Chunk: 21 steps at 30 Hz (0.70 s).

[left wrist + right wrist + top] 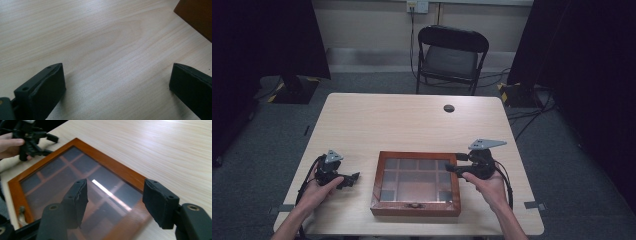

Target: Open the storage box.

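A shallow wooden box (416,210) with a glass lid and several compartments inside lies near the front of the table. Left of it, my left gripper (354,178) rests low over the tabletop, jaws wide apart with only bare wood between them (117,80); the box's corner (197,15) lies beyond. My right gripper (451,162) hovers above the box's far right corner, pointing left. Its jaws stand open over the glass lid (115,197) and hold nothing. The box's frame (105,162) and a small front latch (21,212) show below them, with the left gripper (32,140) farther off.
The light wooden table (402,120) has a round cable hole (449,108) near its far edge. A black folding chair (451,55) stands behind it. Dark curtains hang on both sides, and cables lie on the floor at the right.
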Each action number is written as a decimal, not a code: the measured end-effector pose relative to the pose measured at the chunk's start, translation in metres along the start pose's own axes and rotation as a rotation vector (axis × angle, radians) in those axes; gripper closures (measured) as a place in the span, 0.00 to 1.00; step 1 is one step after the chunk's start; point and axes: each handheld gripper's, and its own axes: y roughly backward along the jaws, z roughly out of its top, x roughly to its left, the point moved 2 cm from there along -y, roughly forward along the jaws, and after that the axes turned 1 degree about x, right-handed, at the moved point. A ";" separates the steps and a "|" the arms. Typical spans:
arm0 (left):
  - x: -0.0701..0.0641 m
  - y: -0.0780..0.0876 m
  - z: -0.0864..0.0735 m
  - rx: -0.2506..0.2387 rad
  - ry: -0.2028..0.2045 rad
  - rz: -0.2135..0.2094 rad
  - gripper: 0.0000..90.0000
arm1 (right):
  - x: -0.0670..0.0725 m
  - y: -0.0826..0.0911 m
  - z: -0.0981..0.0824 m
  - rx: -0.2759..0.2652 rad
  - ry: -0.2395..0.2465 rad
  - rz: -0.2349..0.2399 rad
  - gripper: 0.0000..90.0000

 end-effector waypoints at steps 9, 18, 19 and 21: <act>0.000 0.000 0.000 0.002 -0.001 -0.001 0.00 | 0.026 -0.006 0.002 -0.007 0.045 0.101 0.54; 0.000 0.000 0.000 0.003 -0.001 -0.001 0.00 | 0.048 -0.013 -0.002 0.038 0.103 0.165 0.64; 0.000 0.000 0.000 0.003 -0.002 -0.001 0.00 | 0.052 -0.015 -0.003 0.052 0.122 0.180 0.67; 0.000 0.000 0.000 0.002 0.000 -0.003 0.00 | 0.057 -0.018 -0.005 0.055 0.119 0.220 0.70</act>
